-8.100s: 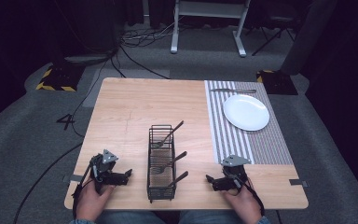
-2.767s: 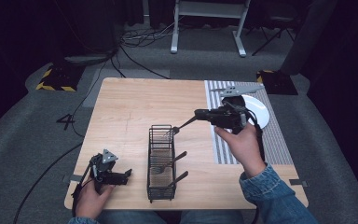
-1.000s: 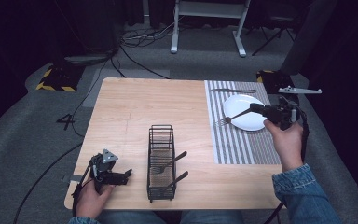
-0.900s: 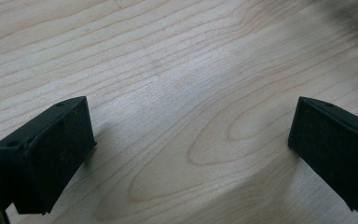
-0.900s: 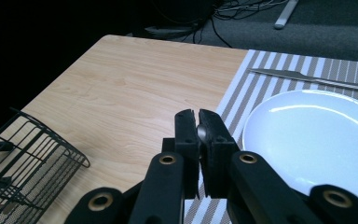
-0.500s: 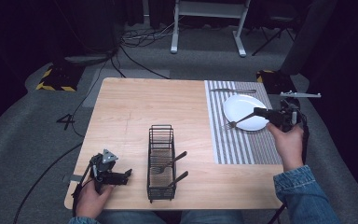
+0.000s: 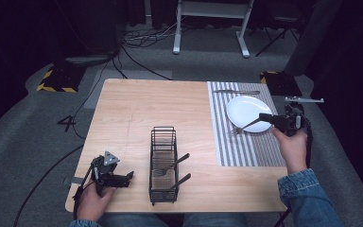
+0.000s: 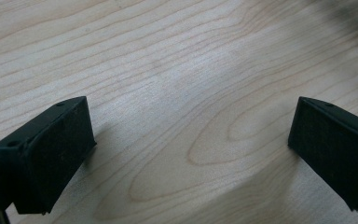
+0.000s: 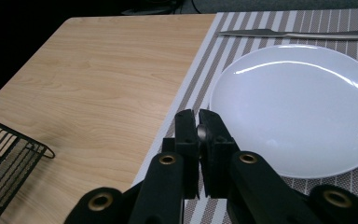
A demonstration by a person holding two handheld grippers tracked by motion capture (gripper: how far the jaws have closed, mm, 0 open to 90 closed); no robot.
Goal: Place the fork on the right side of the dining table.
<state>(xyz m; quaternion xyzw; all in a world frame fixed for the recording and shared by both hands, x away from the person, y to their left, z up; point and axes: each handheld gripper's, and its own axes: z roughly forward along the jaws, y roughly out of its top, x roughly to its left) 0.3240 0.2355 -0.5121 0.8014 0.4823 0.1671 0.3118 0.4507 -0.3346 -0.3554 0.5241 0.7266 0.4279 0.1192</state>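
We log the right gripper [image 7: 269, 118] clenched on a fork [image 7: 246, 126] above the striped placemat [image 7: 246, 151], tines near the white plate's [image 7: 246, 111] near edge, by the desk's right side. Our left gripper [image 7: 123, 178] rests released at the near left corner. A wire caddy [image 7: 163, 165] stands near the front edge.

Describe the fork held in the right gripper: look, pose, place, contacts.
The fork looks like plain silvery metal, slim, with its tines at the far end from the right gripper. The jaws stand shut on its handle, a sliver of which shows between them in the right gripper view. It lies near level, tines pointing toward the table's middle, over the striped placemat beside the white plate. Whether the tines touch the mat cannot be told.
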